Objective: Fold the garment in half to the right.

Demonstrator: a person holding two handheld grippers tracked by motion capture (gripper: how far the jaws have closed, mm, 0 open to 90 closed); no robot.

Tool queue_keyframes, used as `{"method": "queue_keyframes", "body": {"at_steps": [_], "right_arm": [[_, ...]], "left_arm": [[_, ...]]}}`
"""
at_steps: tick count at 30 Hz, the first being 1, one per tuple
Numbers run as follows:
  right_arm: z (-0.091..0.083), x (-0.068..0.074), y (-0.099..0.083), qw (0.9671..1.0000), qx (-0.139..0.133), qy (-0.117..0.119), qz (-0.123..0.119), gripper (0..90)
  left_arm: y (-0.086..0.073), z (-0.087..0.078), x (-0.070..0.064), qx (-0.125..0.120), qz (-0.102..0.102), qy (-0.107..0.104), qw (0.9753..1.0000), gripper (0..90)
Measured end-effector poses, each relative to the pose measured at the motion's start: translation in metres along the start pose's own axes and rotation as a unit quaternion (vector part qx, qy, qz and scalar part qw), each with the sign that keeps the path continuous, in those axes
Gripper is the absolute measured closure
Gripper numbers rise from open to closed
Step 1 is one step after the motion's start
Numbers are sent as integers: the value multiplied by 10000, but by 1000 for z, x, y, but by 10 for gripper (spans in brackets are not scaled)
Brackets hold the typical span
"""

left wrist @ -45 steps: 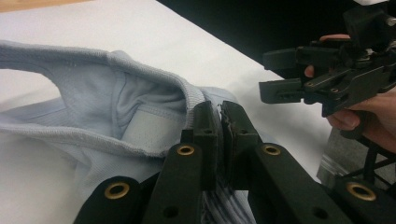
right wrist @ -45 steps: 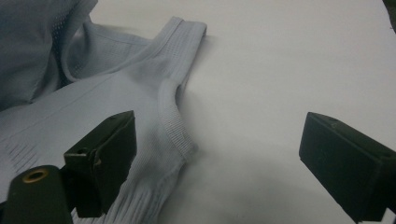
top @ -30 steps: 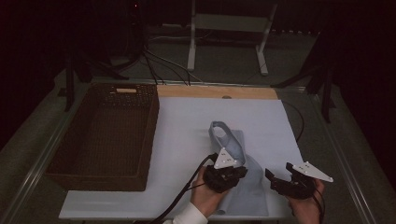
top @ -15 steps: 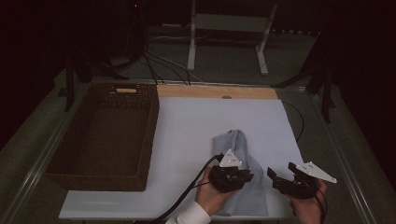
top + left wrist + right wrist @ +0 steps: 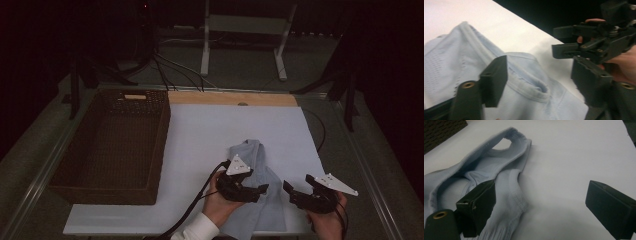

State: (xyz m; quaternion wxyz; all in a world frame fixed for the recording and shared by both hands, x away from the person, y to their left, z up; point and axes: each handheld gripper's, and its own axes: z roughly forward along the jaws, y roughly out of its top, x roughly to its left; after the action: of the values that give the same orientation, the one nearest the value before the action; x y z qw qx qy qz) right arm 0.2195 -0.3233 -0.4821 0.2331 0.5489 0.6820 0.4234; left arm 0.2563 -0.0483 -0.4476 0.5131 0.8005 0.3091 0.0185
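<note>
Left gripper (image 5: pixel 260 190) sits low over the near edge of the table, jaws spread wide with nothing between them. In its own view (image 5: pixel 541 82) the light blue garment (image 5: pixel 524 100) lies right under those parted jaws, a ribbed hem running across beneath them. Right gripper (image 5: pixel 292 192) hangs just beside it to the right, its jaws parted too and empty; its own view (image 5: pixel 539 202) has the left jaw over the garment's ribbed edge (image 5: pixel 509 202) and the right jaw over bare sheet.

The garment (image 5: pixel 252 160) lies crumpled on the white sheet (image 5: pixel 225 125), a narrow part pointing away from the person, the wider part draped toward the near edge.

Well off to the left, the dark wicker basket (image 5: pixel 160 130) stands beside the sheet, apart from the garment.
</note>
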Motion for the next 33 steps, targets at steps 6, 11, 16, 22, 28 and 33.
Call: {"method": "queue_keyframes", "body": {"at_steps": [6, 11, 16, 22, 28, 33], "right_arm": [[1, 3, 0, 10000, 20, 86, -39, 95], [2, 6, 0, 9998, 57, 192, -60, 90], [2, 9, 0, 9995, 82, 310, -34, 85], [4, 13, 1, 9984, 170, 536, 21, 86], [5, 19, 1, 9979, 184, 620, 10, 85], [8, 22, 0, 9977, 293, 608, -18, 85]], "left_arm": [[-3, -5, 6, -11, 0, 267, 9996, 159], [-5, -11, 12, -20, 42, 331, 9994, 80], [-8, -14, 17, 18, 126, 461, 9989, 7], [-16, -18, 23, 23, 139, 583, 9982, 4], [-21, -23, 28, -15, 126, 679, 9976, 4], [-27, -28, 31, -30, 104, 742, 9972, 4]]}}
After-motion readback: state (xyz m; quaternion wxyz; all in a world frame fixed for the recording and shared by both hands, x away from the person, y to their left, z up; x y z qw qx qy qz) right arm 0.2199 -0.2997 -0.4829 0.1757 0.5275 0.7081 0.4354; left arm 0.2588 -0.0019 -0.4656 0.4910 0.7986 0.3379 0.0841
